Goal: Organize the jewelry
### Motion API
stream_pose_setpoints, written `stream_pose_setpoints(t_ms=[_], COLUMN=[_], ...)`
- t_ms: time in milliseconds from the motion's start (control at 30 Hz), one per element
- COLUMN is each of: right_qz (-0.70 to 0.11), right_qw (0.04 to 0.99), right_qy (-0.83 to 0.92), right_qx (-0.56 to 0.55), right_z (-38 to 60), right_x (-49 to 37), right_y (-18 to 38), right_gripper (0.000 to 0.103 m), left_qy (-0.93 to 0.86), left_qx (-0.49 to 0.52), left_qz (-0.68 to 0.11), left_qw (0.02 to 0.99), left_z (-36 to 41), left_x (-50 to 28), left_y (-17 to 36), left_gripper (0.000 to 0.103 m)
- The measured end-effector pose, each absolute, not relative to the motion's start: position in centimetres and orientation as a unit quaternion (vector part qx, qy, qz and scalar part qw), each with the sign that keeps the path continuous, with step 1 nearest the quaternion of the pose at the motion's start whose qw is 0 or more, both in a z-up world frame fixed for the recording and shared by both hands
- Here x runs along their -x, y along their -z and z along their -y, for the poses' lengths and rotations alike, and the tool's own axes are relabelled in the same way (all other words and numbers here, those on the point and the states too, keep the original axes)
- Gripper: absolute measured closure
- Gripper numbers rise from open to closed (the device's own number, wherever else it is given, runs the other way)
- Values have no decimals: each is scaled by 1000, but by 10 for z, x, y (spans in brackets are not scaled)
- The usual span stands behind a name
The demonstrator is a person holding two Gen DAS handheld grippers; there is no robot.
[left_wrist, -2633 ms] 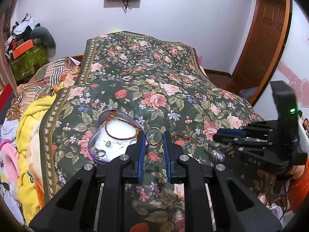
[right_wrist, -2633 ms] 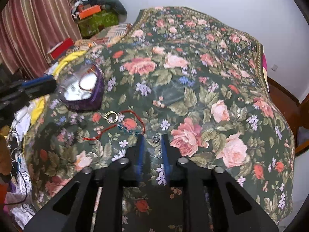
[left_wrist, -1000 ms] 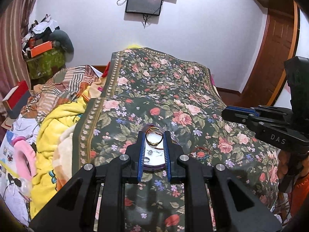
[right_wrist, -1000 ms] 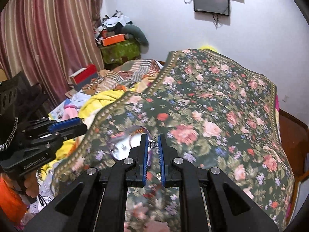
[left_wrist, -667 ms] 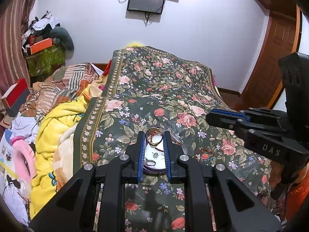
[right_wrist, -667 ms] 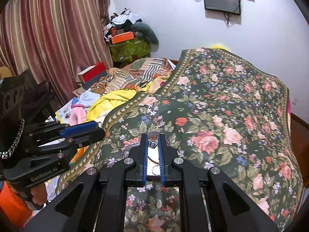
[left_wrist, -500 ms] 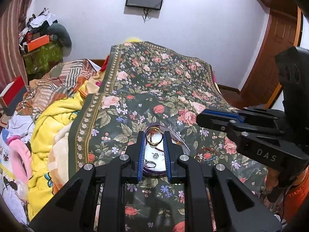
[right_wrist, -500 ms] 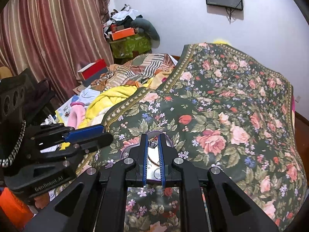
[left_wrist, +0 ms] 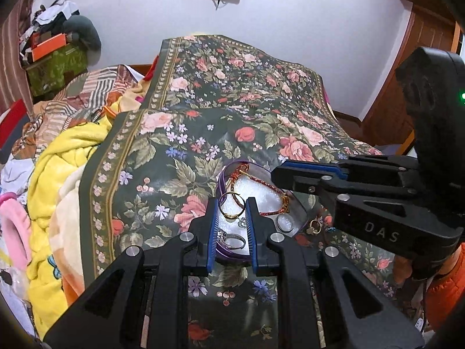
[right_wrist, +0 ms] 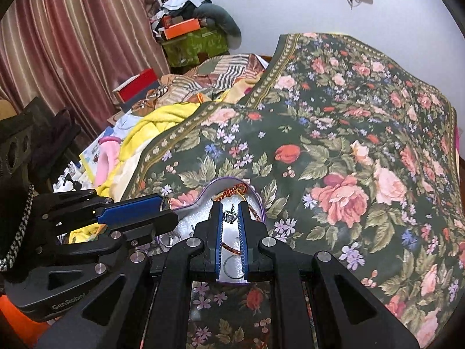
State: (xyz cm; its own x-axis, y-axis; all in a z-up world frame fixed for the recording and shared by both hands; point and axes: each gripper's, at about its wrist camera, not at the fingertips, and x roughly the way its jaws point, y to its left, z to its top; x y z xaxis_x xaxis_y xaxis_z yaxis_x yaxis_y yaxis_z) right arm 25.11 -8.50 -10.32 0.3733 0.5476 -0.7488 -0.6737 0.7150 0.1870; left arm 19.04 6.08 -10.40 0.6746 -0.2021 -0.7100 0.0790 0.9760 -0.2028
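A purple heart-shaped box [left_wrist: 221, 181] with a white lining lies on the floral bedspread [left_wrist: 180, 151]. Inside it are a red-and-gold braided bracelet [left_wrist: 263, 182] and silver rings [left_wrist: 283, 222]. My left gripper [left_wrist: 232, 206] hangs just over the box, shut on a gold ring [left_wrist: 231, 206]. From the right, my right gripper [left_wrist: 279, 174] reaches over the box's far side. In the right wrist view the right gripper [right_wrist: 230, 212] is shut on a small silver ring [right_wrist: 230, 216] above the box [right_wrist: 229, 178]. The left gripper [right_wrist: 167, 203] comes in from the left.
A small gold ring [left_wrist: 314, 225] lies on the bedspread just right of the box. Yellow and striped blankets [left_wrist: 58, 157] are heaped along the bed's left side, with clutter and a curtain [right_wrist: 72, 43] beyond. An orange sleeve [left_wrist: 444, 288] shows at the lower right.
Both grippers have come down and closer to the purple box, which now looks larger beneath them. Each still holds its ring. The right gripper has drawn nearer to the left one.
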Motion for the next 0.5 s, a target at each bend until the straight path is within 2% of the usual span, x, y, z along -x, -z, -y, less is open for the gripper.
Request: stream_pose_setpoints(t_ms=[500], right_qz=[-440], right_qw=[811], right_qy=[-376], right_qx=[85], right_z=[85], right_x=[-248], right_y=[118], right_gripper=[94], left_qy=[79], left_qx=[70], left_qz=[-407], left_qw=[907], left_z=[-55], left_x=[-188], left_y=[109], left_gripper=[86])
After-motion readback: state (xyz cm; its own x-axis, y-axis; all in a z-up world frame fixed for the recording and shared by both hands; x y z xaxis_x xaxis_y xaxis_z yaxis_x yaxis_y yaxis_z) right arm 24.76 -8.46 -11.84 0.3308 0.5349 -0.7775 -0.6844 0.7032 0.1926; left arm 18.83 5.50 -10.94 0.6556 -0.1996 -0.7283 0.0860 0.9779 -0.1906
